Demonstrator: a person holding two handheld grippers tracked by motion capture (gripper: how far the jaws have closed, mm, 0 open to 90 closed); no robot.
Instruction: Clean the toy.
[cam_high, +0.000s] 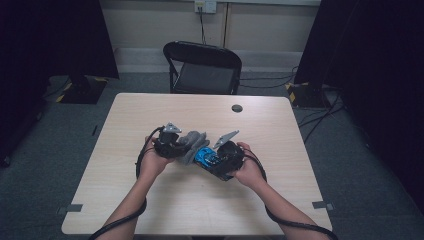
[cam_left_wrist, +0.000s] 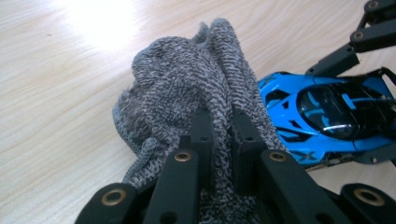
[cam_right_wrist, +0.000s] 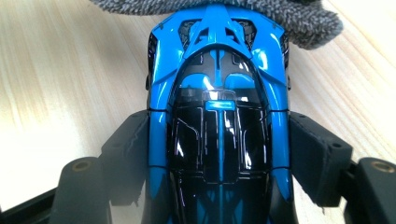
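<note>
On the bench (cam_high: 150, 210), midway between its side edges, the left gripper (cam_left_wrist: 219, 135) pinches a cloth (cam_left_wrist: 187, 79) while the right gripper (cam_right_wrist: 219, 154) clamps a car (cam_right_wrist: 219, 93).

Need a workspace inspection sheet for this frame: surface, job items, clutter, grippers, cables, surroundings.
Surface: light wood table, round grommet near far edge.
Job's things: grey knit cloth bunched against blue toy car.
Clutter: nothing seen.
Grippers: left gripper pinches the cloth; right gripper clamps the car's sides.
Cables: black cable trails from each gripper along the forearms.
Surroundings: black folding chair beyond the table, floor cables at right.
</note>
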